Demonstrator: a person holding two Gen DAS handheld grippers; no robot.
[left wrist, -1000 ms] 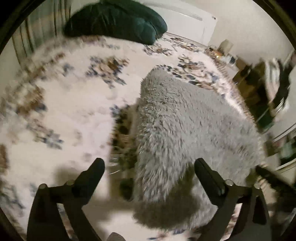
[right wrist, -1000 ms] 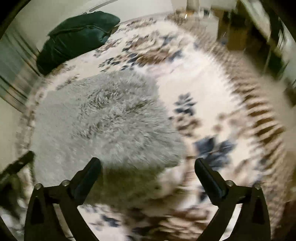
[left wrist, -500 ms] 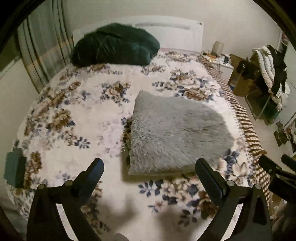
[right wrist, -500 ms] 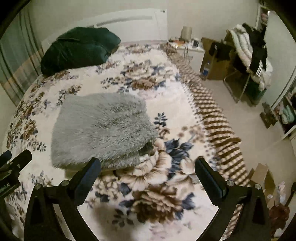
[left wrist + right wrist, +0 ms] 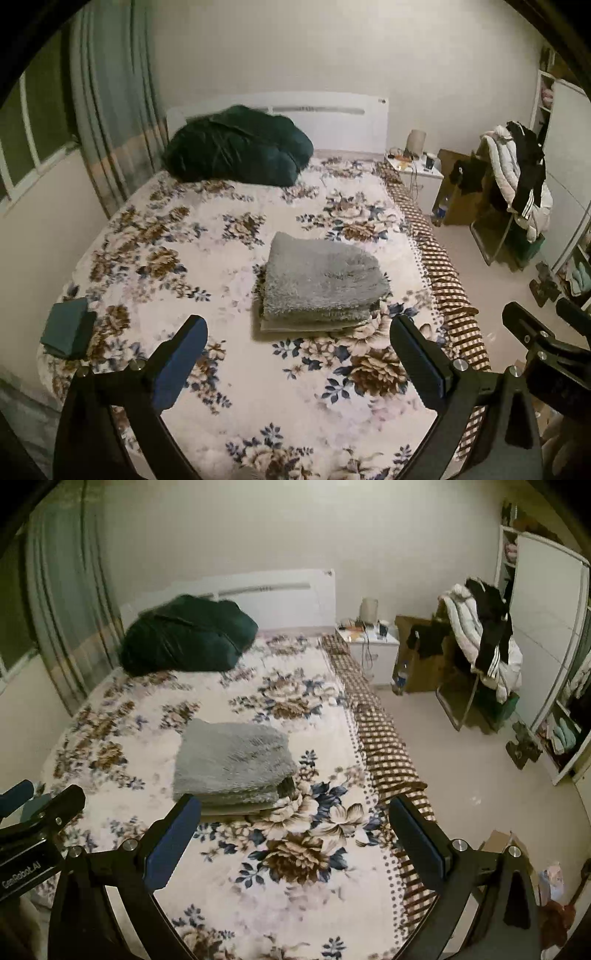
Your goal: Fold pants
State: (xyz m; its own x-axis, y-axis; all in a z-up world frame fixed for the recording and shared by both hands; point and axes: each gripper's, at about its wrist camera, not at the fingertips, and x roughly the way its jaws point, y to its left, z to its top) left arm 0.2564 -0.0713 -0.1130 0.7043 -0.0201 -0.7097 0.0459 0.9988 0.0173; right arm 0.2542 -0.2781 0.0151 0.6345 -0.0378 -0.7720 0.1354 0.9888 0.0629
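Note:
The grey fluffy pants (image 5: 319, 284) lie folded into a compact stack on the floral bedspread (image 5: 177, 236), right of the bed's middle. They also show in the right wrist view (image 5: 232, 764). My left gripper (image 5: 299, 354) is open and empty, held well back from and above the pants. My right gripper (image 5: 295, 830) is open and empty too, also drawn back above the bed's near end. The right gripper's body shows at the right edge of the left wrist view (image 5: 543, 343), and the left one's at the left edge of the right wrist view (image 5: 37, 819).
A dark green duvet (image 5: 236, 149) lies at the headboard. A small teal folded item (image 5: 68, 328) sits at the bed's left edge. A nightstand (image 5: 417, 166), a chair piled with clothes (image 5: 517, 192) and a wardrobe (image 5: 546, 657) stand to the right.
Both grippers have pulled up and back from close over the pants to a wide view of the whole bed. The pants stay folded where they lay.

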